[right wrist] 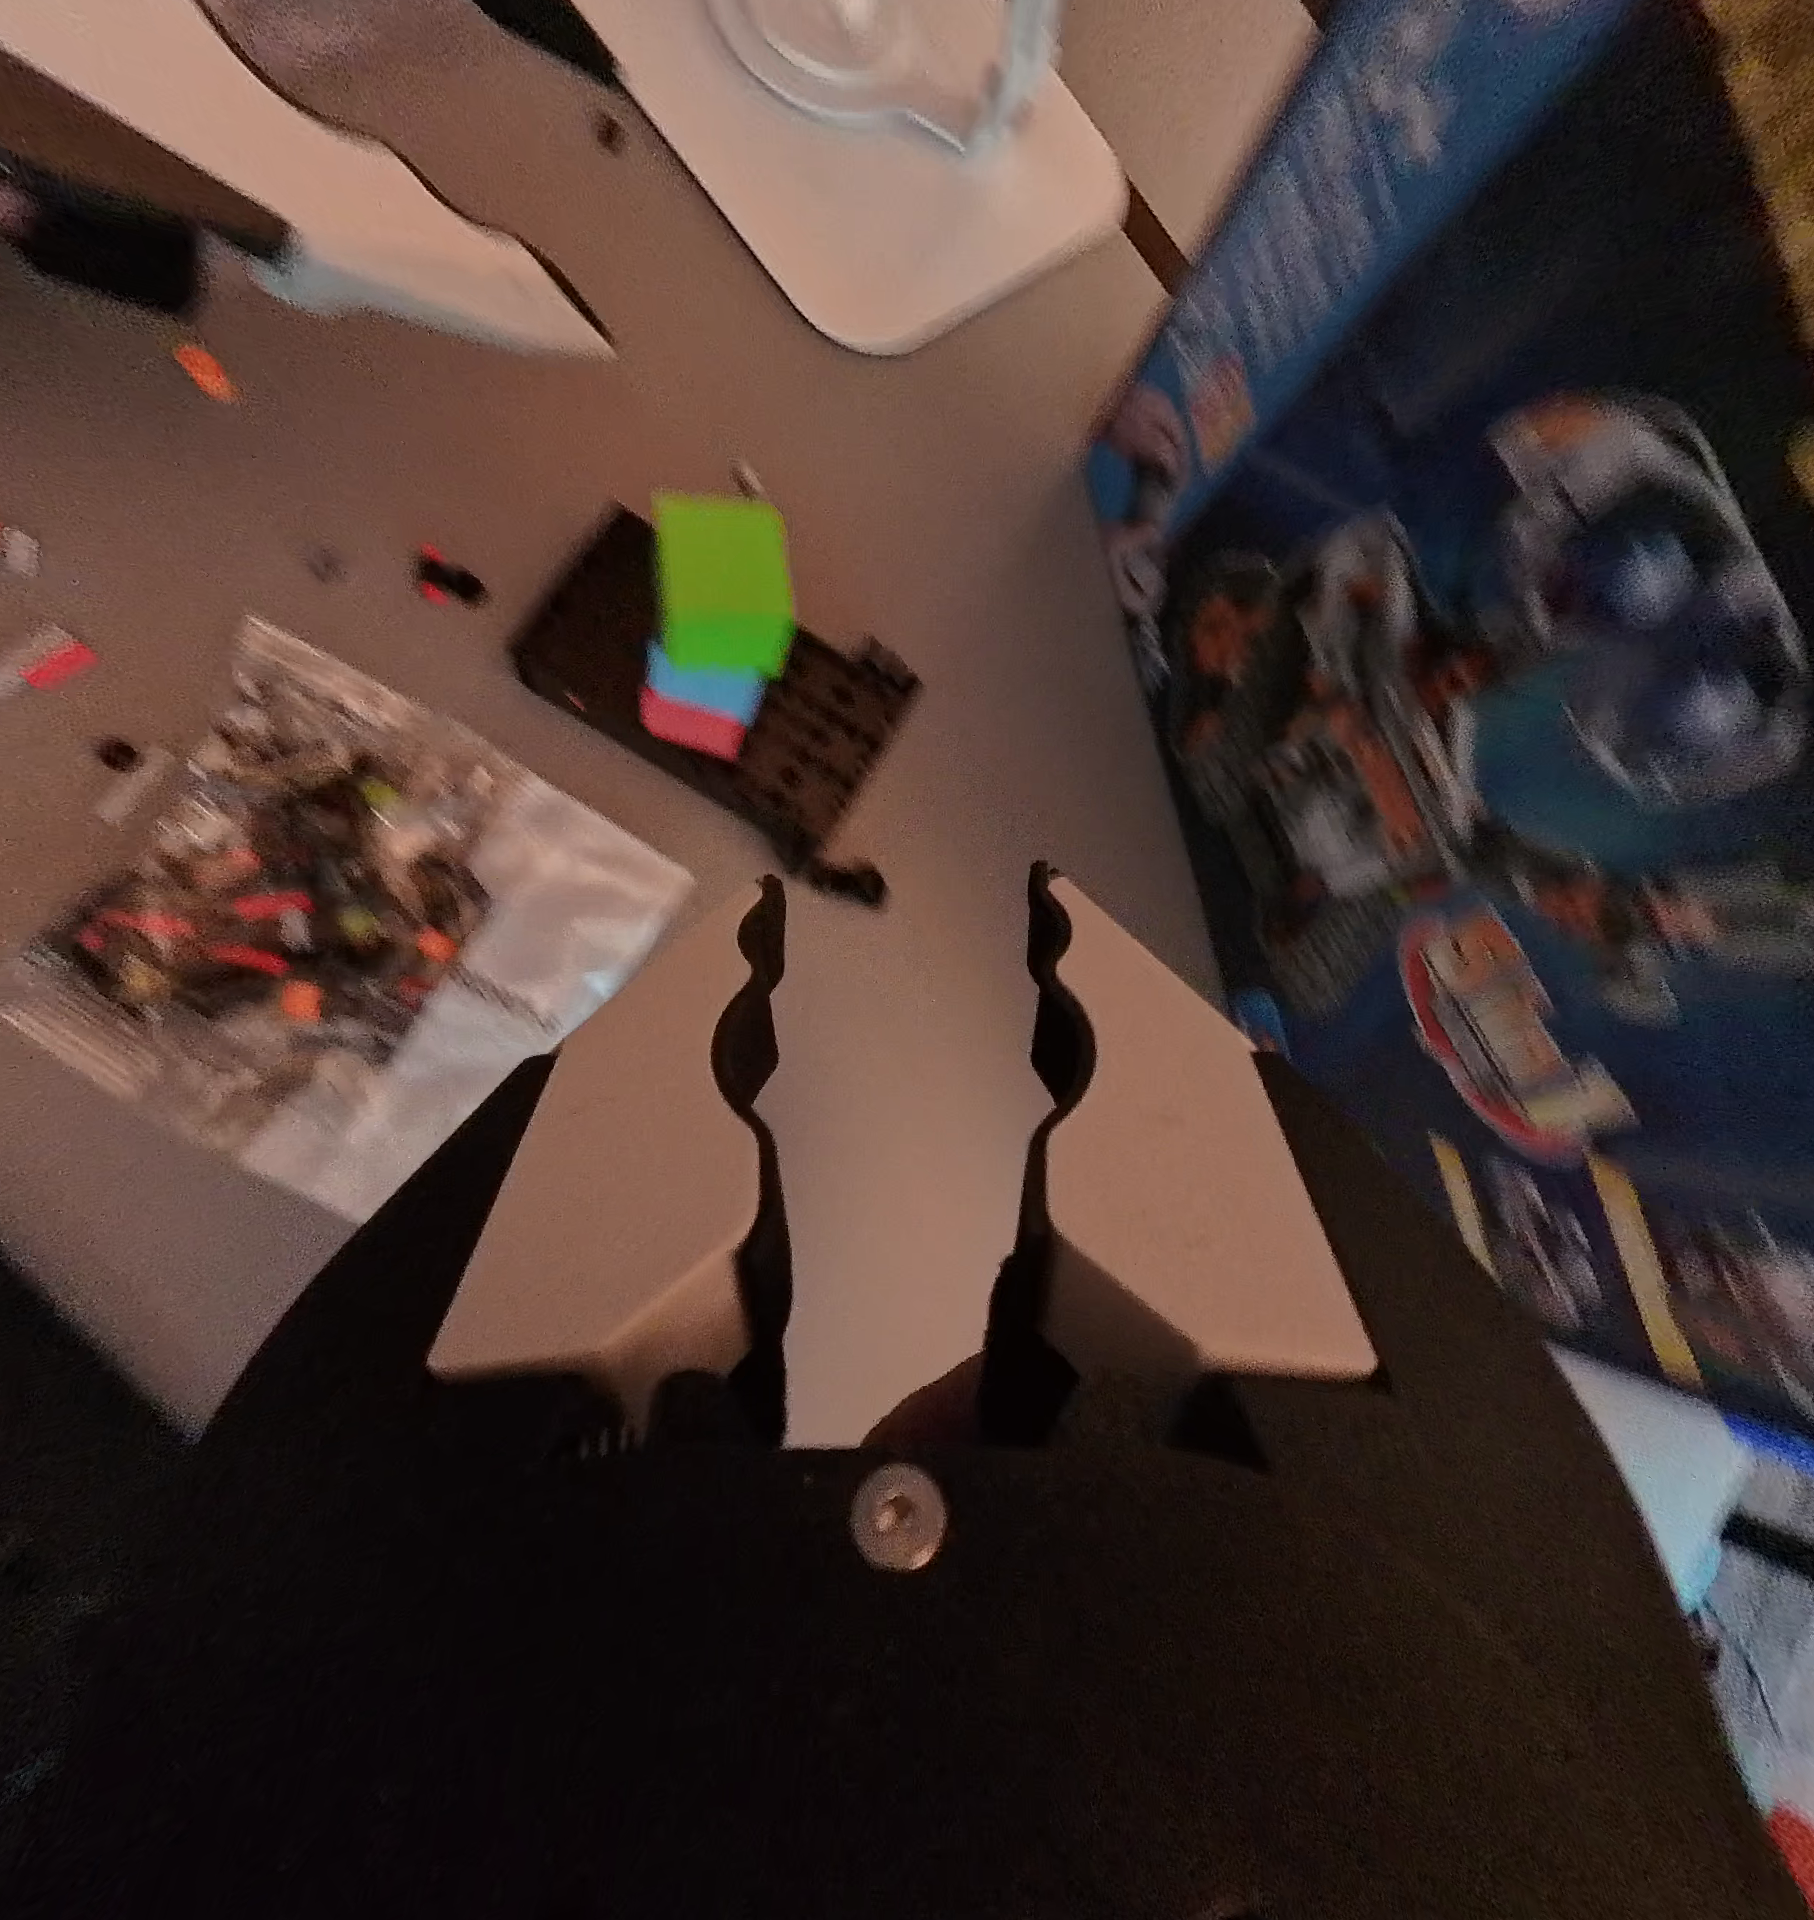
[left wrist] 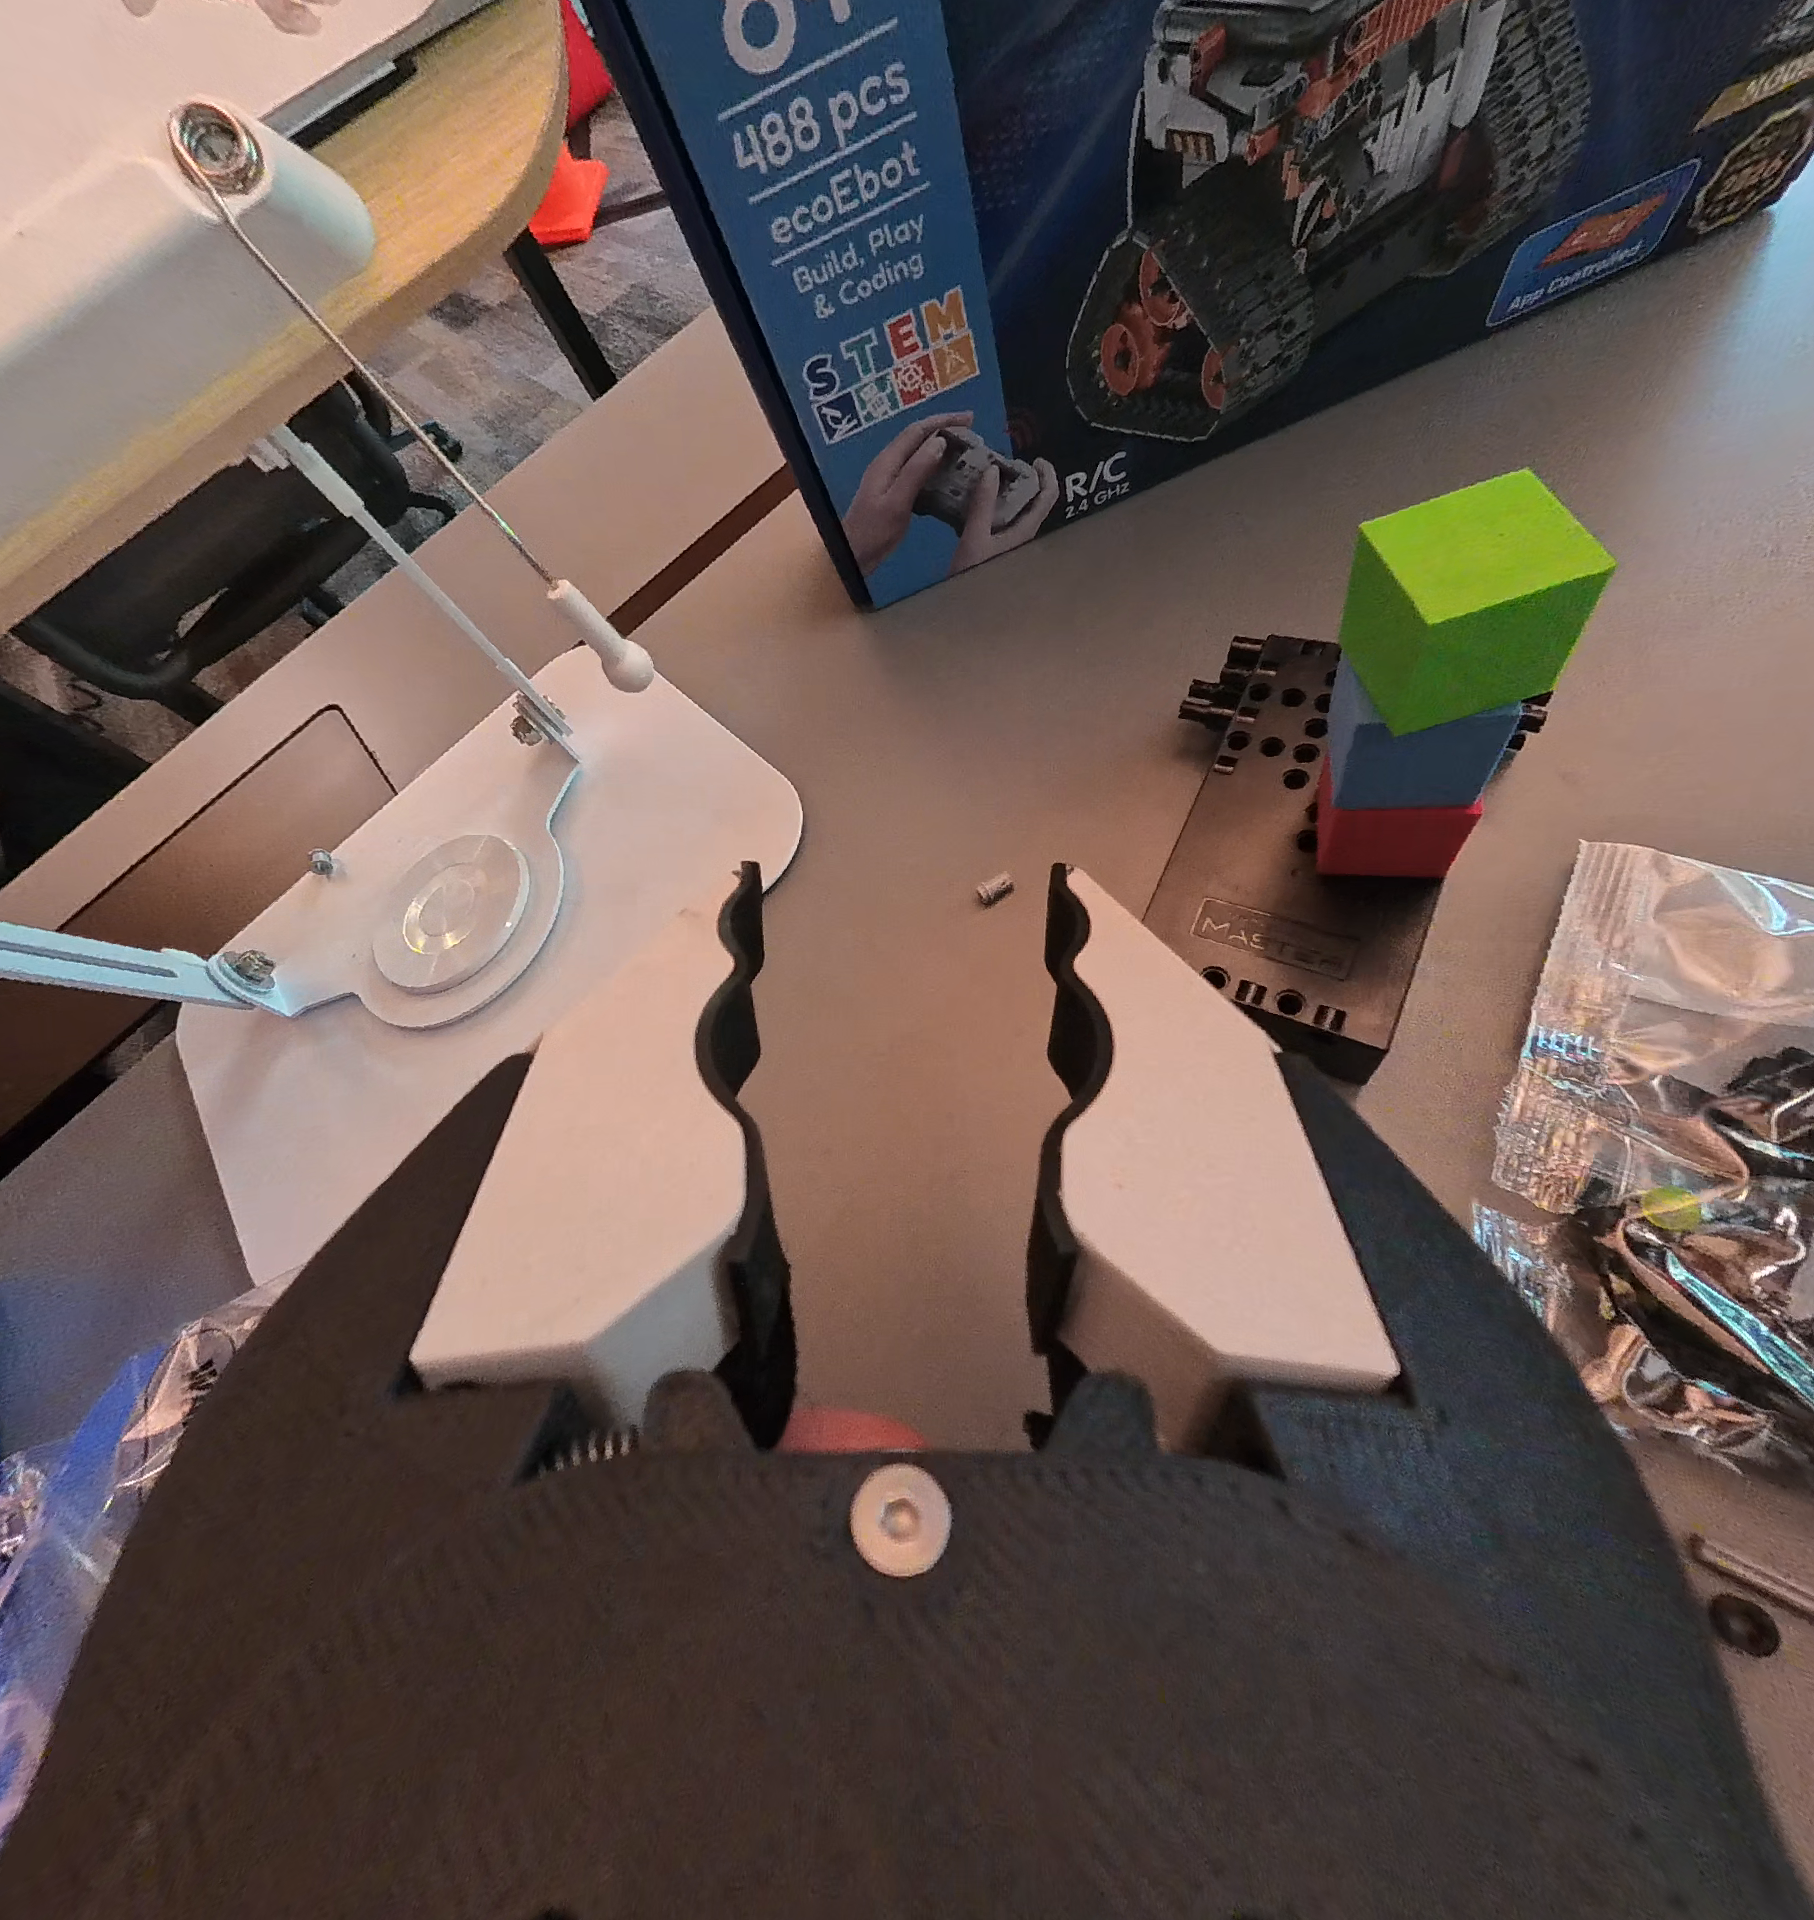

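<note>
A stack of three cubes stands on a black perforated plate (left wrist: 1267, 925): a green cube (left wrist: 1474, 597) on a blue cube (left wrist: 1422, 753) on a red cube (left wrist: 1396, 836). My left gripper (left wrist: 903, 878) is open and empty, hovering over the grey table to the left of the stack, with a tiny metal bushing (left wrist: 996, 888) lying between its tips. In the blurred right wrist view, my right gripper (right wrist: 903, 883) is open and empty, a short way from the stack (right wrist: 721, 613) and the plate (right wrist: 830, 748). The other gripper's finger (right wrist: 394, 229) shows at the upper left.
A large blue toy box (left wrist: 1246, 260) stands behind the stack and also shows in the right wrist view (right wrist: 1505, 727). A white lamp base (left wrist: 487, 935) with thin arms lies to the left. Clear bags of small parts (left wrist: 1703, 1195) (right wrist: 331, 894) lie near the plate. Loose small parts (right wrist: 30, 665) dot the table. To the black perforated plate (left wrist: 1267, 925): left tips about 7 cm, right tips about 15 cm.
</note>
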A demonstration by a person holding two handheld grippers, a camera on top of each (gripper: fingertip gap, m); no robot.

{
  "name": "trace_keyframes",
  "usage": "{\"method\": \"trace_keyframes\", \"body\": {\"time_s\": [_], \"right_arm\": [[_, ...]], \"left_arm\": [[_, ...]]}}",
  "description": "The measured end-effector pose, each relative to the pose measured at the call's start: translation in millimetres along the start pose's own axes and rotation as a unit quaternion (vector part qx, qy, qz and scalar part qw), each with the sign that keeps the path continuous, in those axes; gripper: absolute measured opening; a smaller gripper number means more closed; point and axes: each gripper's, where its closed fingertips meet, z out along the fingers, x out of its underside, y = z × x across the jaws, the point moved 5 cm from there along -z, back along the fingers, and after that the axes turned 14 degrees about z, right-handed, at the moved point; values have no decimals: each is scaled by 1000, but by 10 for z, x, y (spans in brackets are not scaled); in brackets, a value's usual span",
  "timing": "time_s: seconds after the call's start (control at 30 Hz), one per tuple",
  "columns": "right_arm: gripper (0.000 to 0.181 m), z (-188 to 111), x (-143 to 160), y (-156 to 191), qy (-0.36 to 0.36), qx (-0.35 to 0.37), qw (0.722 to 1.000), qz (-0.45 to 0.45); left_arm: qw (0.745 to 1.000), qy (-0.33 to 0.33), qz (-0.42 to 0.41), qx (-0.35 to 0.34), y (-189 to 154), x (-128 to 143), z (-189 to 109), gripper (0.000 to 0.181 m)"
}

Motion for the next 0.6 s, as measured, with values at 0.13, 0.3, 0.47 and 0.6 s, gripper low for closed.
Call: {"method": "trace_keyframes", "body": {"time_s": [0.13,0.3,0.47,0.6], "right_arm": [[51,-345,593,-518,43,55,996,50],[54,-497,1338,-963,103,76,985,116],[53,-306,1689,-990,143,50,978,145],[34,-217,1719,-988,145,52,978,143]], "left_arm": [[1000,-1,4,4,-32,-23,11,53],[1000,1,10,7,-78,-35,33,53],[1000,5,12,10,-100,-7,47,53],[1000,5,9,9,-84,2,48,53]]}}
